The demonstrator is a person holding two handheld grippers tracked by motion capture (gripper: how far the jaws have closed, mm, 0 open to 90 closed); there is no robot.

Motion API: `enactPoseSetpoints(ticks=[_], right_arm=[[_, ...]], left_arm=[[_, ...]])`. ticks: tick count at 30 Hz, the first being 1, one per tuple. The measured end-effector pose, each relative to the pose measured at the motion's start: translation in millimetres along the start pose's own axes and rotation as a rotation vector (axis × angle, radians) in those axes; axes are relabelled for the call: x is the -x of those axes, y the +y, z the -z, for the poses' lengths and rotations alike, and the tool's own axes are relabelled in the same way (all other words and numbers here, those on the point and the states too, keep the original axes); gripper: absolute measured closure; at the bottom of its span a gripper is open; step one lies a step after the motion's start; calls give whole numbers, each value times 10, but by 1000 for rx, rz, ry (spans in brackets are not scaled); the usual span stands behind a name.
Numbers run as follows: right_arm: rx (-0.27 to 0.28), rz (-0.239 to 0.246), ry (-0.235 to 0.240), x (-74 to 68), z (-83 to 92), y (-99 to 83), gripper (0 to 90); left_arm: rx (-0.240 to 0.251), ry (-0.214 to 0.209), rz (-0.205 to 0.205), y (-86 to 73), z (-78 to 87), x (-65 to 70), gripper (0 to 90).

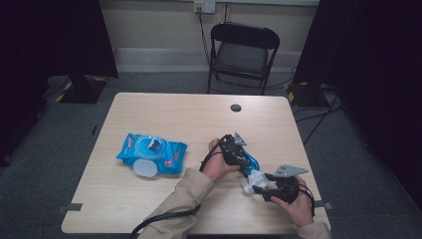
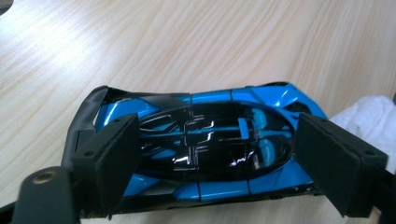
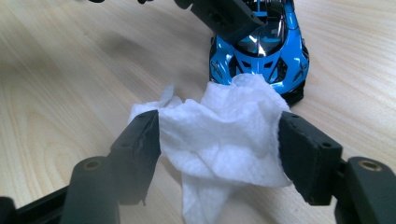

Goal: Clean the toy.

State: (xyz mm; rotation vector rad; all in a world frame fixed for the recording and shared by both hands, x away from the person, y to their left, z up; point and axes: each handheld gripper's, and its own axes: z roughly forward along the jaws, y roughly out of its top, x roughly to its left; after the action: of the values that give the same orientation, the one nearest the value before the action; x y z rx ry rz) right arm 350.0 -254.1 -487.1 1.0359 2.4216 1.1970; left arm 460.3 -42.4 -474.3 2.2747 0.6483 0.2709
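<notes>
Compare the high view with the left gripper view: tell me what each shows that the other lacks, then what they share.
High view alone: the blue wipes pack lying at the table's left, the black folding chair beyond the table, the person's hands and both grippers.

Left gripper view alone: the black roof panels of the blue toy car up close, between the left gripper's spread jaws.

Both: the car, the white wipe beside it, the wooden table.

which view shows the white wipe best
The right gripper view: the crumpled white wipe sits large between that gripper's jaws, touching the blue toy car. The left gripper view catches an edge of it; the high view shows a small white patch.
</notes>
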Motion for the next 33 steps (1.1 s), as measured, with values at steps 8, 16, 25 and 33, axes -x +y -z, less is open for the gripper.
enactPoseSetpoints(ticks=[8, 16, 25, 33], right_arm=[[-38, 8, -30, -16, -72, -11, 355], [-52, -1, -56, -12, -143, -46, 430], [-27, -41, -108, -37, -194, -16, 655], [-27, -98, -113, -15, -216, 33, 767]], left_arm=[[2, 33, 44, -71, -40, -16, 48], [0, 33, 41, -68, -64, -18, 0], [9, 52, 42, -78, -74, 5, 0], [-12, 53, 44, -55, -74, -6, 0]])
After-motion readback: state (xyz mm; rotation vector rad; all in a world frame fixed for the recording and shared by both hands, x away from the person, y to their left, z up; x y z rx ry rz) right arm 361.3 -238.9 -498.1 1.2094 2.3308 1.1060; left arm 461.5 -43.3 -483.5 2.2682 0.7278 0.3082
